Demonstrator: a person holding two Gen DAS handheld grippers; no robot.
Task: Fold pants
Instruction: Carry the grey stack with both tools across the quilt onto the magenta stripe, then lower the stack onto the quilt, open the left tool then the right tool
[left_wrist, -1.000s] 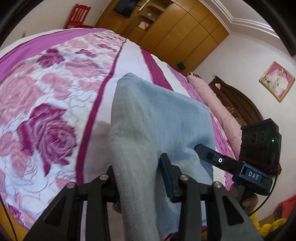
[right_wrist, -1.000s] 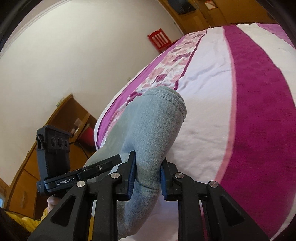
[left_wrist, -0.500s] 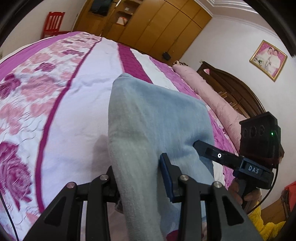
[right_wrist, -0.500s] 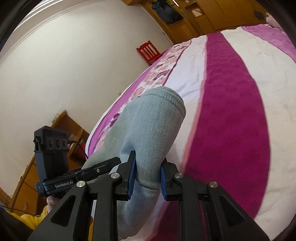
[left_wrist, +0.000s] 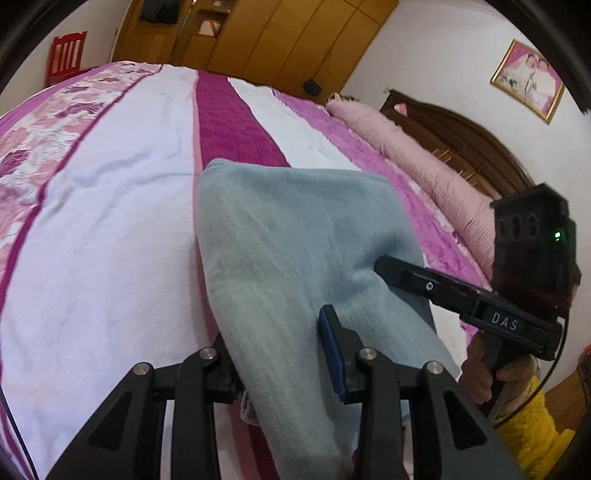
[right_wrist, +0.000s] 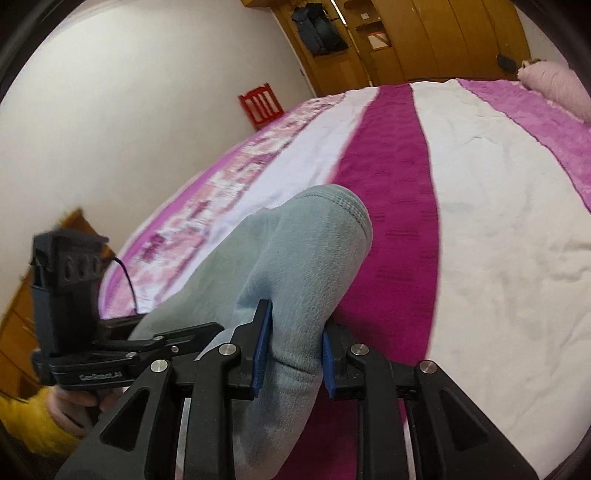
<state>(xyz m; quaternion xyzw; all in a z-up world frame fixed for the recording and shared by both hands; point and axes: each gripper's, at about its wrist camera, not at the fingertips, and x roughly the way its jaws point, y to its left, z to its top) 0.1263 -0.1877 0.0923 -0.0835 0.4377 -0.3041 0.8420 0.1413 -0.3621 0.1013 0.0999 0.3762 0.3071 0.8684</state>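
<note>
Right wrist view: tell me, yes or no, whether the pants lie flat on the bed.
No: the pants are bunched and held up between the right gripper pads, above the bed.

My matt black plastic jaws pinch soft, fleecy pants (left_wrist: 303, 258) (ribbed hem); bedspread (right_wrist: 498, 221) looks napped cloth.

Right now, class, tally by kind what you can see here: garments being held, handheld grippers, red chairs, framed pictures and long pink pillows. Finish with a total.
Garments: 1, the blue-grey pants
Handheld grippers: 2, left gripper and right gripper, both clamped on the pants
Red chairs: 1, red chair
Framed pictures: 1, framed picture
Long pink pillows: 1, pink pillow
Total: 6
</note>
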